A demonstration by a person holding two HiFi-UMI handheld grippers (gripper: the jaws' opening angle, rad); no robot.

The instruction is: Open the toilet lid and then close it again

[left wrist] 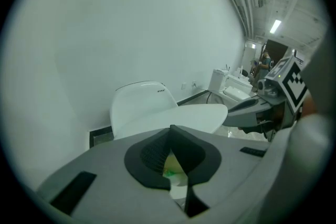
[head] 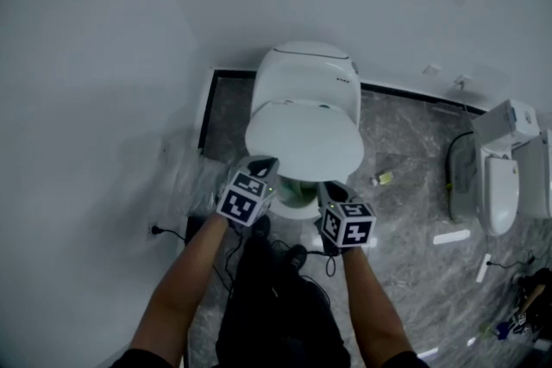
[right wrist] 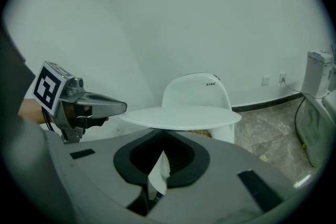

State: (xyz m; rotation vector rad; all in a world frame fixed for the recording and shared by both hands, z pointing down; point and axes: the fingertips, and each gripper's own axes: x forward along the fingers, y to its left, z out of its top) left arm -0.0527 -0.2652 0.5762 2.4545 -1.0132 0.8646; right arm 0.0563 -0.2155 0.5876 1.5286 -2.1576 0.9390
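A white toilet (head: 306, 82) stands against the wall. Its lid (head: 304, 138) is partly raised, and in both gripper views it hangs about level over the bowl (head: 297, 192), whose greenish inside shows under it. My left gripper (head: 263, 165) sits at the lid's front left edge with its jaw tips together (left wrist: 170, 131) and nothing visible between them. My right gripper (head: 332, 188) is just below the lid's front right edge, jaws also closed (right wrist: 164, 139). I cannot tell whether either touches the lid (right wrist: 181, 115).
A second toilet (head: 500, 177) stands at the right. On the grey stone floor lie a small bottle (head: 384, 178), white strips (head: 451, 237) and cables. A wall socket (head: 157, 229) and clear plastic sheet (head: 185, 172) are on the left. The person's legs are below the grippers.
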